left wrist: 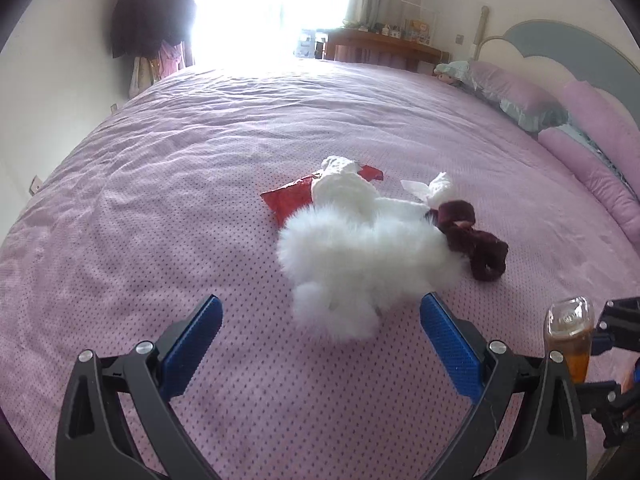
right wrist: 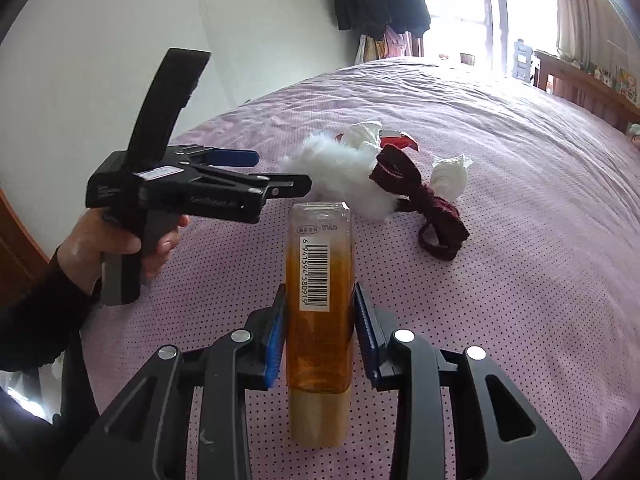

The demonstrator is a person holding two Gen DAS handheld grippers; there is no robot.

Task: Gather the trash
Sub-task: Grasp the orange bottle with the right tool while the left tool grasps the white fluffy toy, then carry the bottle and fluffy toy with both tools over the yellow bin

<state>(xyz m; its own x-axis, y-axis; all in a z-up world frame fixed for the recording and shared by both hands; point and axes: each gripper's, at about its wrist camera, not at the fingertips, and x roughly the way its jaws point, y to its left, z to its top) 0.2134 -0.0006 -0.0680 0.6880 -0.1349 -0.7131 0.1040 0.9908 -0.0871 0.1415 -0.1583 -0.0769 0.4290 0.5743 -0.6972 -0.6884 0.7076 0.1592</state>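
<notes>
A pile of small items lies on the pink bed point(left wrist: 160, 200): a fluffy white item point(left wrist: 360, 256), a red wrapper point(left wrist: 290, 198), crumpled white tissues point(left wrist: 438, 188) and a dark red bow point(left wrist: 472, 236). My left gripper point(left wrist: 320, 320) is open just short of the fluffy item; it also shows in the right wrist view point(right wrist: 276, 172). My right gripper point(right wrist: 320, 320) is shut on a clear bottle of amber liquid point(right wrist: 320, 300) with a wooden cap, held above the bed; the bottle also shows in the left wrist view point(left wrist: 568, 340).
Pink pillows point(left wrist: 592, 128) and a grey headboard point(left wrist: 568, 44) line the right side. A wooden desk point(left wrist: 384, 46) stands by the bright window. Dark clothes point(left wrist: 152, 8) hang at the far left.
</notes>
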